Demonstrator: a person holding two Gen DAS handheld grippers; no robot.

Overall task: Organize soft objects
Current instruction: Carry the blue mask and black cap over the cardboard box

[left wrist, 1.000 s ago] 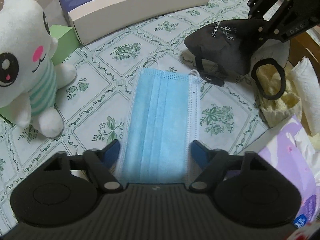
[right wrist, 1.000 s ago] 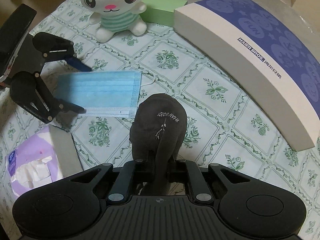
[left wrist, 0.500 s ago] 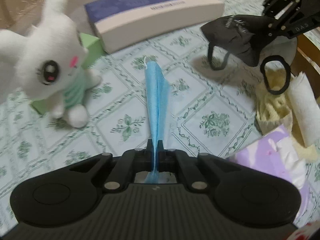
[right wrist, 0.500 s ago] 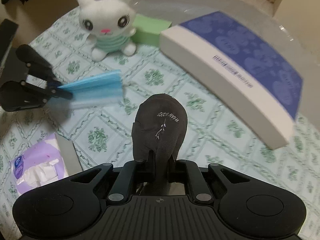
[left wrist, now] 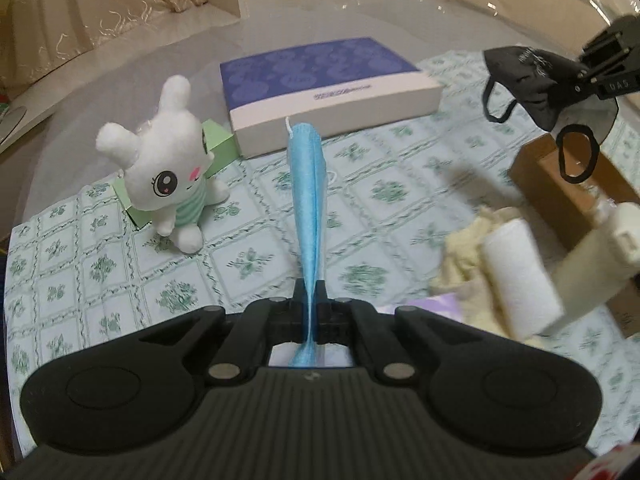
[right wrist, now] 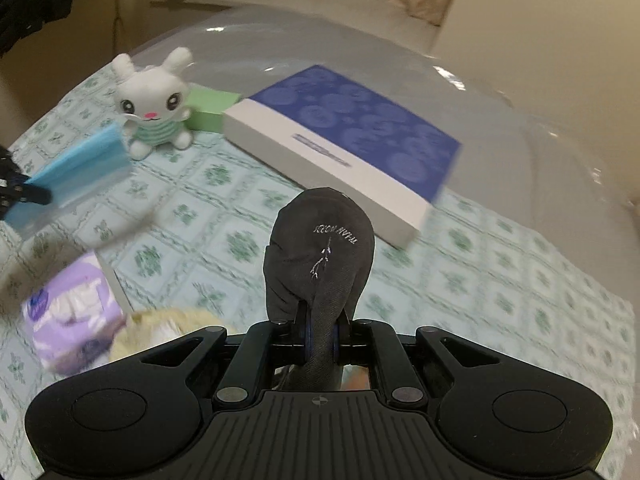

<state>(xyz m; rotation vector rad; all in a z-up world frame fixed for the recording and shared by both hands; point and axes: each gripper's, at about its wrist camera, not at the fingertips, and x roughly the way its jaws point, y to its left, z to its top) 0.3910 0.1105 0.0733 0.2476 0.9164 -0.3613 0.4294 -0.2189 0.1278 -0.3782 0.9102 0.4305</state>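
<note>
2 masks aloft | my left gripper (left wrist: pixel 311 300) pinches the blue mask (left wrist: pixel 307 200) edge-on so it hangs clear | right gripper (right wrist: pixel 321 338) clamps the black mask (right wrist: pixel 318 248) above the table (right wrist: pixel 480 280), ready for sorting

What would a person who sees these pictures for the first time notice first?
Probably the two face masks held in the air: the left gripper pinches a blue mask, and the right gripper pinches a black mask. Below, a white plush bunny sits on the flowered tablecloth, in front of a purple-topped box.
</note>
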